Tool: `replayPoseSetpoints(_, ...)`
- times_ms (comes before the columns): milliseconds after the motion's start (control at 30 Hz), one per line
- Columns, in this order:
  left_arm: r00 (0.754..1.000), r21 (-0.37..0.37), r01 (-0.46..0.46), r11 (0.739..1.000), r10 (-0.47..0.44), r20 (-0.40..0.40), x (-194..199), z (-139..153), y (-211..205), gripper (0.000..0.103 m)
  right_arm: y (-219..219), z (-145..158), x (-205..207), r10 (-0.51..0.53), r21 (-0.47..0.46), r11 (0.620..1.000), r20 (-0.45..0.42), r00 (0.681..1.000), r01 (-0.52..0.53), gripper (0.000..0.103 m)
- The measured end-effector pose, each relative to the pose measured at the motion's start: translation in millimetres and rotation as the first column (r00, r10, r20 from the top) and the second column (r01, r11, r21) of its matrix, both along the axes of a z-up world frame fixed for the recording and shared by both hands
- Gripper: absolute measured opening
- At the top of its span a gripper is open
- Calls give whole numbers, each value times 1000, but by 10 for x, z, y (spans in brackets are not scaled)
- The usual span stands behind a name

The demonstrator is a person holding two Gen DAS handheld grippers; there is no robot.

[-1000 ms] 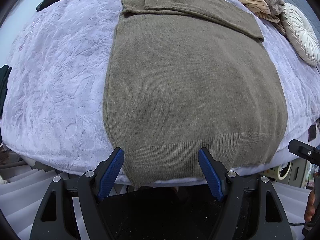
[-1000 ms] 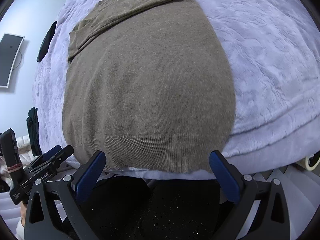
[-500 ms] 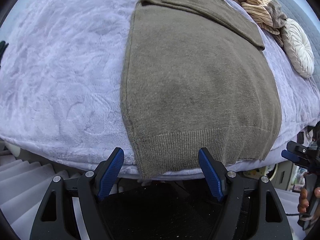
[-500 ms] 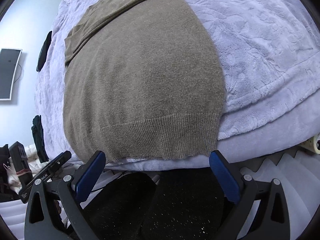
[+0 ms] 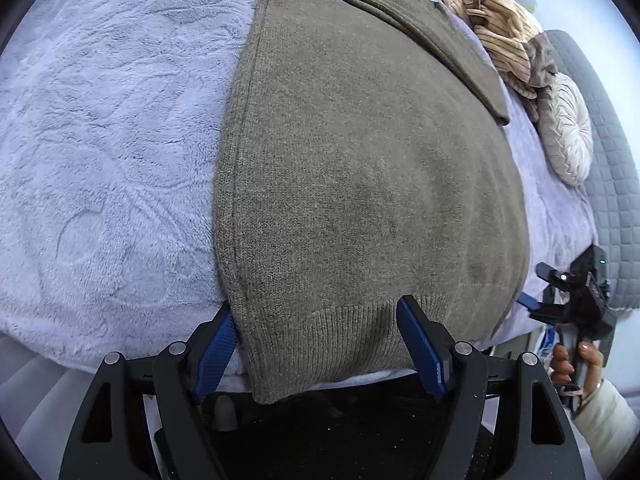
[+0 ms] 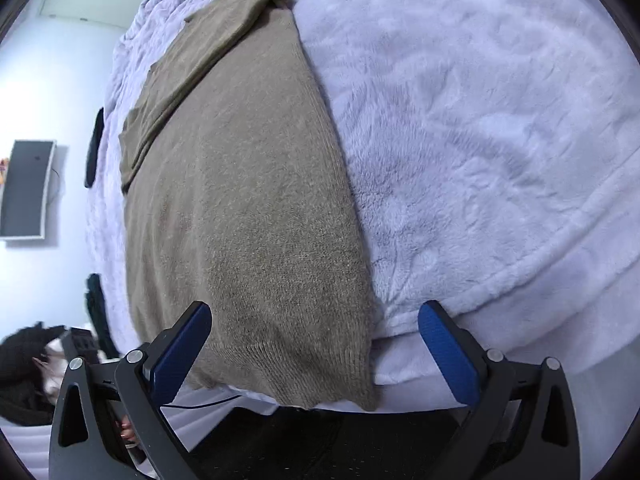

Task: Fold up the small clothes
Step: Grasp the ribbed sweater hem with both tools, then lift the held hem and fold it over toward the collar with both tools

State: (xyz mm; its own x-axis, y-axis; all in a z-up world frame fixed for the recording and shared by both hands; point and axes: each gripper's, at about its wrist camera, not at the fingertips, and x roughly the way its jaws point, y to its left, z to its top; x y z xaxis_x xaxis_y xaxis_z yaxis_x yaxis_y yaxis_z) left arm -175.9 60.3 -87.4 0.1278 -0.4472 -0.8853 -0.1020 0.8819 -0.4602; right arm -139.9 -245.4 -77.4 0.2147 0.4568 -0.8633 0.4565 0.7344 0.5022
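My left hand-held gripper has its blue ribbed pads spread wide, straddling the left corner of the ribbed hem of an olive-brown knit sweater, which lies flat on the bed's plush lavender blanket with a sleeve folded across its upper part. My right hand-held gripper is likewise spread apart at the hem's right corner, clamping nothing. Beyond the sweater sit a crumpled tan striped garment and a round pleated cream cushion.
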Motion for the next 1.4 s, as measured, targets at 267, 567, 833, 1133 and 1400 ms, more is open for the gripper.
replayPoseSetpoints(267, 1000, -134, -9, 991, 7, -17, -25, -4, 35, 77, 290, -296, -176, 72, 261, 963, -13, 997, -66, 87)
replayPoseSetpoints(567, 999, -146, -40, 989, 36, -32, 47, -23, -11, 37, 131, -386, -261, -42, 280, 958, -69, 997, 59, 23)
replayPoseSetpoints(833, 997, -269, -74, 960, 69, -29, 109, 65, 16, 13, 135, -249, -355, -104, 377, 920, -18, 994, 103, 15)
replayPoseSetpoints(1133, 987, -355, -134, 925, 156, 33, 480, 501, -38, 13, 170, 115, 79, -138, 526, 847, 80, 987, 76, 15)
replayPoseSetpoints(1400, 953, -418, -192, 888, 271, 139, 1115, 965, -102, 13, 48, 617, 871, -101, 560, 828, 207, 973, -34, 15)
